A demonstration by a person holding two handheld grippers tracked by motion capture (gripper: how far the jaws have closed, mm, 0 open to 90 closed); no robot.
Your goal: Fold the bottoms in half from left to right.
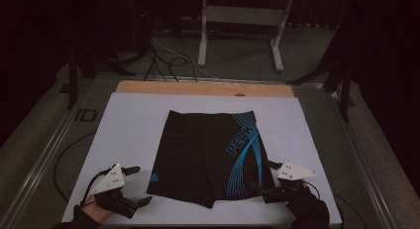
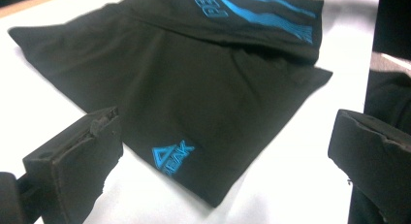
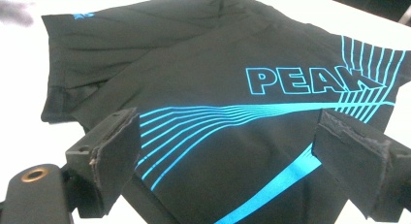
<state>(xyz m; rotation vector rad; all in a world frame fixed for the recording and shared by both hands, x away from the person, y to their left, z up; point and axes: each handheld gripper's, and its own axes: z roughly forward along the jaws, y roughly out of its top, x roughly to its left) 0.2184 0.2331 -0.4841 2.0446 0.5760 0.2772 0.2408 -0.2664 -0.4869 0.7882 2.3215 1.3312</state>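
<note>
Black shorts (image 1: 203, 157) with blue stripes and the word PEAK lie flat on a white sheet (image 1: 129, 125), waistband at the far side and leg hems toward me. My left gripper (image 1: 142, 184) stands open just left of the near left hem, jaws pointed at it. In the left gripper view the shorts (image 2: 194, 88) with a small blue logo lie beyond the left gripper (image 2: 220, 156), whose jaws are wide apart. My right gripper (image 1: 264, 177) is open at the near right hem. In the right gripper view the striped leg (image 3: 232, 112) lies past the right gripper (image 3: 232, 156), unpressed.
The white sheet covers a wooden table (image 1: 198, 87) whose far edge shows bare. Metal rails (image 1: 44, 154) run along both sides. Cables (image 1: 168, 60) and a white frame stand (image 1: 242, 21) sit on the floor beyond the table.
</note>
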